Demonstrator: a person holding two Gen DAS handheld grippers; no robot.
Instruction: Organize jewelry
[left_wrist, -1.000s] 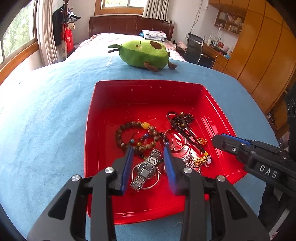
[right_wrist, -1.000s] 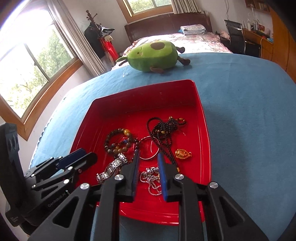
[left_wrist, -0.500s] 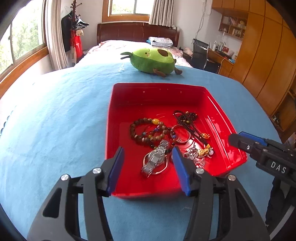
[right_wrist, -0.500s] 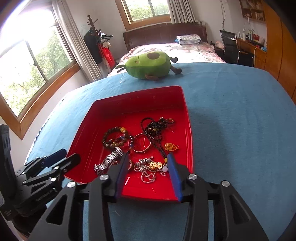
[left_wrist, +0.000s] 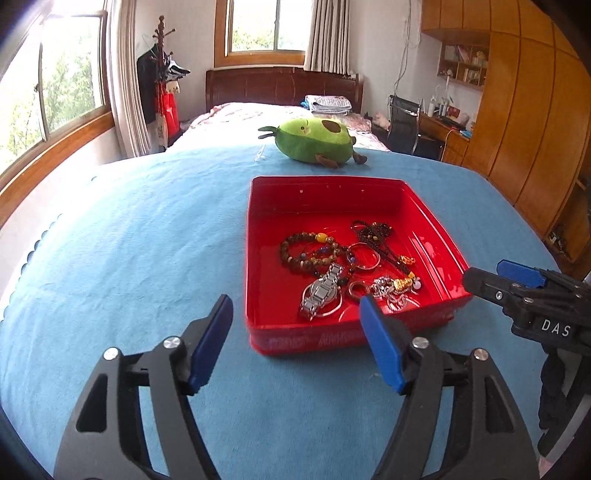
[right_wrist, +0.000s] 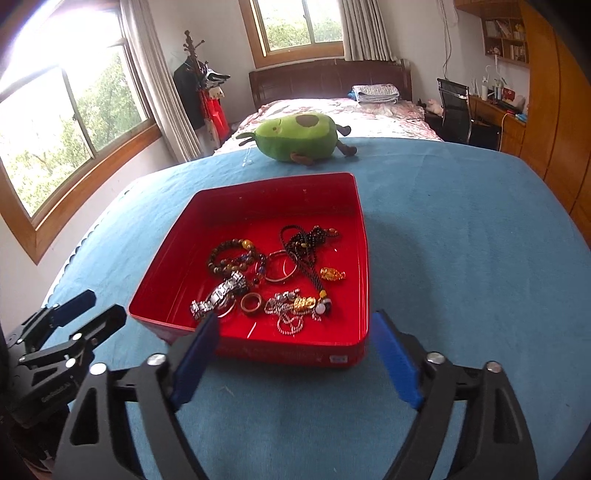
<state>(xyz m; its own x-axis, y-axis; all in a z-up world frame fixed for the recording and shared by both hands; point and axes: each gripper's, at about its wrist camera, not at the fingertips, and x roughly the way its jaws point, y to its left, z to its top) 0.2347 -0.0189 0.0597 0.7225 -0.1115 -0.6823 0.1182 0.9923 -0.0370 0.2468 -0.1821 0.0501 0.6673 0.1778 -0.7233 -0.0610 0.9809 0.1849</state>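
- Left gripper (left_wrist: 295, 314): jaws spread wide, empty, hovering over the blue desk (left_wrist: 129, 258) before the tray.
- Red tray (left_wrist: 258, 206): holds all the jewelry: one bead bracelet (left_wrist: 306, 251), one watch (left_wrist: 323, 290), one bangle (left_wrist: 364, 254), one ring (right_wrist: 252, 303), tangled necklaces (right_wrist: 295, 306).
- Right gripper (right_wrist: 291, 332): likewise splayed, empty; gathered jewelry fits sorting finished or pending.

Black left gripper (left_wrist: 295, 317) with blue pads (left_wrist: 380, 347) (silver screws), "DAS" marking
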